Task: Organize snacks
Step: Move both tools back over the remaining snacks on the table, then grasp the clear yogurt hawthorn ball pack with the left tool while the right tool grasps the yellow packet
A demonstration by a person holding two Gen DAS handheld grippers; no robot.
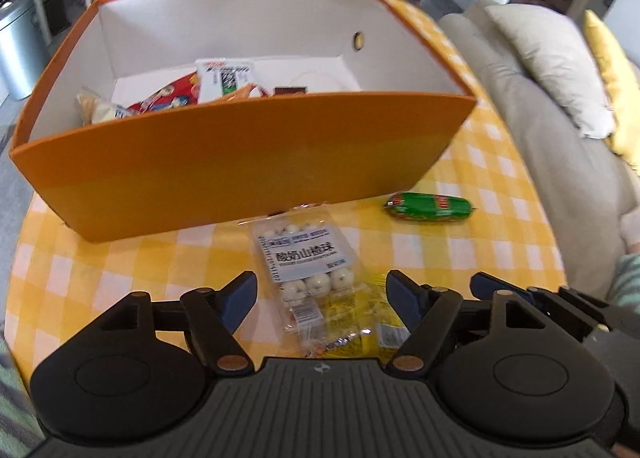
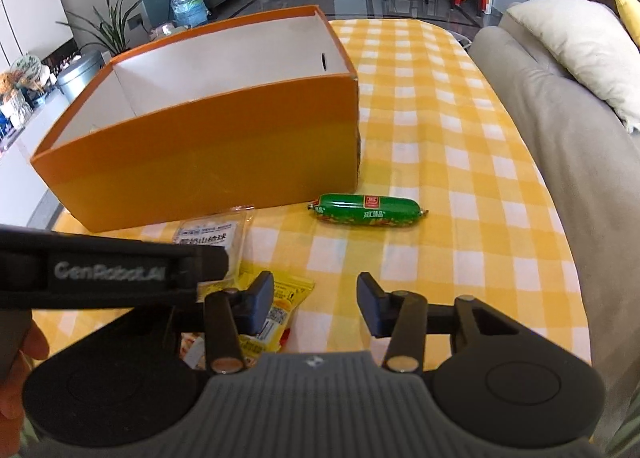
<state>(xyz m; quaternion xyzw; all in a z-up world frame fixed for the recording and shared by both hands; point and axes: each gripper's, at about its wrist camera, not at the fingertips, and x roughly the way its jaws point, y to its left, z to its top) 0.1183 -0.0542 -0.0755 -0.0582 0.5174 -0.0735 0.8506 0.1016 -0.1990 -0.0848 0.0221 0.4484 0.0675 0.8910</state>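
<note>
An orange box [image 1: 240,162] stands on the yellow checked tablecloth [image 1: 480,242], with several snack packets [image 1: 224,82] inside. A clear bag of white balls [image 1: 304,254] lies in front of it, over a yellow packet [image 1: 360,322]. My left gripper [image 1: 322,298] is open wide and straddles that bag, its pads apart from it. To the right lies a green sausage [image 2: 366,211], free on the cloth. My right gripper [image 2: 316,306] is open over bare cloth, with the yellow packet [image 2: 280,306] just beside its left finger. The left gripper's body [image 2: 108,272] crosses the right wrist view at the left.
A grey sofa [image 2: 560,162] with pale and yellow cushions runs close along the table's right edge. The box [image 2: 200,162] takes up the table's left half. Beyond the table are a metal bin [image 1: 20,46], a water bottle [image 2: 188,6] and plants.
</note>
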